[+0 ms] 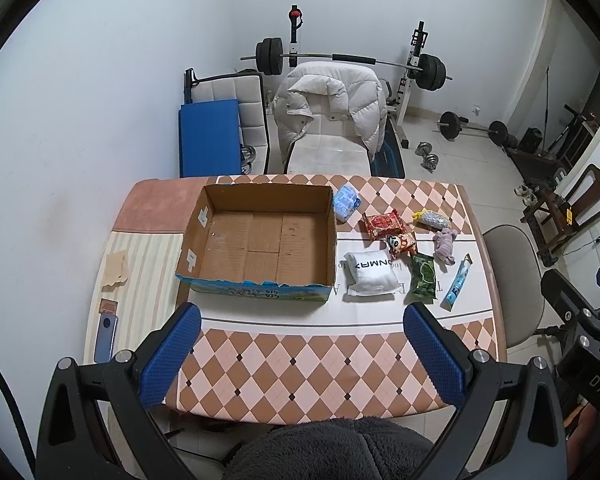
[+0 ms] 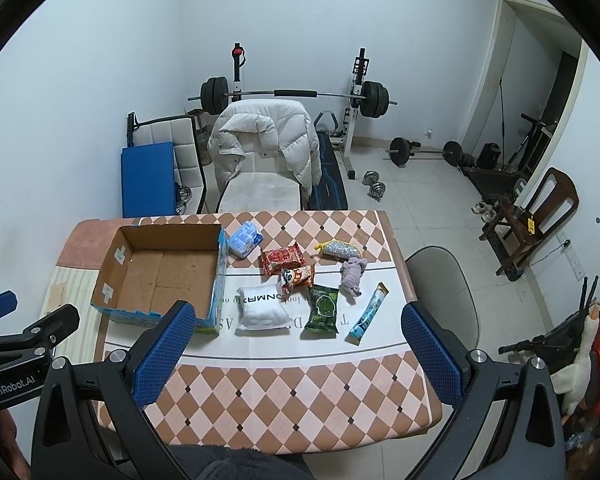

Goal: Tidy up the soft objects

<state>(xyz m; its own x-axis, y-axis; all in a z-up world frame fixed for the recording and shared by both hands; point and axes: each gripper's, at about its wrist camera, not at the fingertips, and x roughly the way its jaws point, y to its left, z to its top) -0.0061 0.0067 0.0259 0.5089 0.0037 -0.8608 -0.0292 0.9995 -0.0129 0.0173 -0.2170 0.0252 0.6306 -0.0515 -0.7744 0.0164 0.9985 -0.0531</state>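
An open cardboard box (image 1: 260, 240) is seen on the table (image 1: 320, 368), toward 11 o'clock of the left gripper (image 1: 302, 344); only its bare brown floor is shown, with nothing lying in it. The soft objects are laid outside it, at its 3 o'clock: a blue-white packet (image 1: 346, 202) touching the box's far corner, a white pillow pack (image 1: 370, 276) just beside its near wall, a red snack bag (image 1: 382, 222), a cartoon packet (image 1: 400, 242), a green packet (image 1: 424, 276), a glittery pouch (image 1: 432, 220), a grey cloth toy (image 1: 444, 248) and a blue stick pack (image 1: 456, 282). Both tongs are held wide apart and clear of everything, the right gripper (image 2: 300, 344) above the table's near edge. A checkered cloth covers the table. At 12 o'clock a chair draped with a white puffer jacket (image 1: 332, 104) is found, with a barbell rack (image 1: 352, 60) behind it by the wall.
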